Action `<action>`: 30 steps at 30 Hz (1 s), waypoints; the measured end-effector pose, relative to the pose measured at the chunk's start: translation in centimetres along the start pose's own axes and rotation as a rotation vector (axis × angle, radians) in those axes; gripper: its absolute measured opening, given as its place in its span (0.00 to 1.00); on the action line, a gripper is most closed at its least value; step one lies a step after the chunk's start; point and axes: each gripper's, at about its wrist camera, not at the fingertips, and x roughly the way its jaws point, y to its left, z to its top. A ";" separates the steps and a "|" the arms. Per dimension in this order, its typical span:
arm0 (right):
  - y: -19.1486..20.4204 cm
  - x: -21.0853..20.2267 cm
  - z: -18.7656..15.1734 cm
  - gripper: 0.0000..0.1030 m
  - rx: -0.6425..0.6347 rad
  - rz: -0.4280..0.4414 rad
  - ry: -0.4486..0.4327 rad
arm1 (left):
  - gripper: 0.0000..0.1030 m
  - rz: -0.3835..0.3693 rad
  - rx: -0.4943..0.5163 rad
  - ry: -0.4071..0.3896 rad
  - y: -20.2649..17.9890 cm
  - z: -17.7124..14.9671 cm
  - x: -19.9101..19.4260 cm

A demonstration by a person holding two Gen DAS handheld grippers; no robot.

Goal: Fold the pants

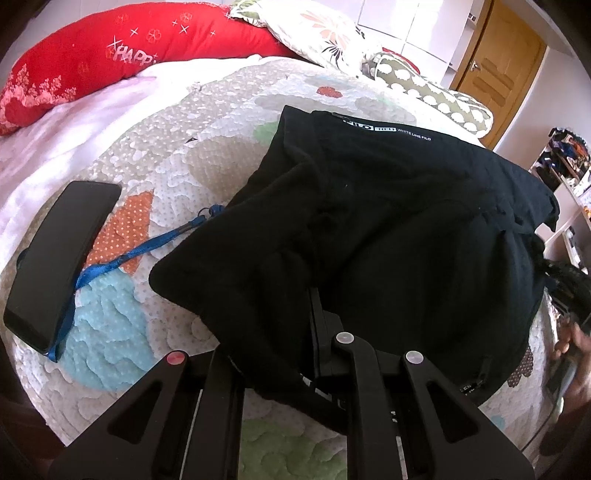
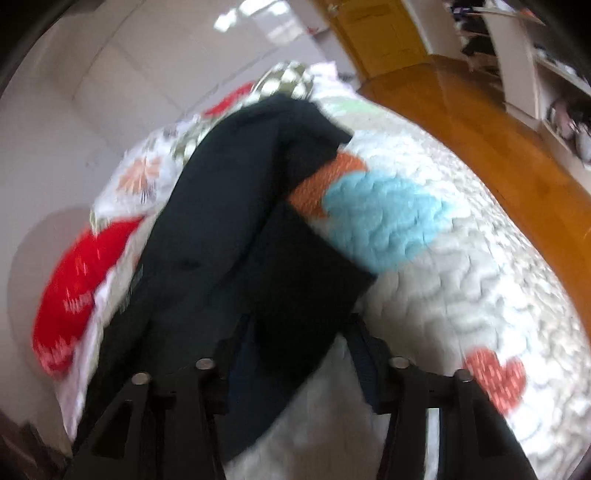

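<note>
Black pants (image 1: 388,221) lie bunched on the quilted bedspread (image 1: 177,155), with a white-lettered waistband at the far side. My left gripper (image 1: 314,310) is shut on a fold of them near the front; the cloth drapes over its fingers and hides the tips. The right wrist view is blurred. There the pants (image 2: 221,221) run away from me in a long strip. My right gripper (image 2: 299,339) stands open around their near corner: the right finger (image 2: 364,343) is clear of the cloth, with white quilt showing beside it. The left finger is partly covered.
A black phone (image 1: 59,258) on a blue lanyard (image 1: 147,247) lies left of the pants. A red pillow (image 1: 110,55), floral pillow (image 1: 317,29) and patterned bolster (image 1: 432,92) line the far side. Right of the bed are wooden floor (image 2: 480,129), shelves (image 2: 535,74) and a hand (image 1: 569,343).
</note>
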 end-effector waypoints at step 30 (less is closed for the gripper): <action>0.2 -17.4 -6.8 0.31 -0.265 -0.182 -0.135 | 0.37 0.006 0.020 -0.046 1.7 -2.3 -6.2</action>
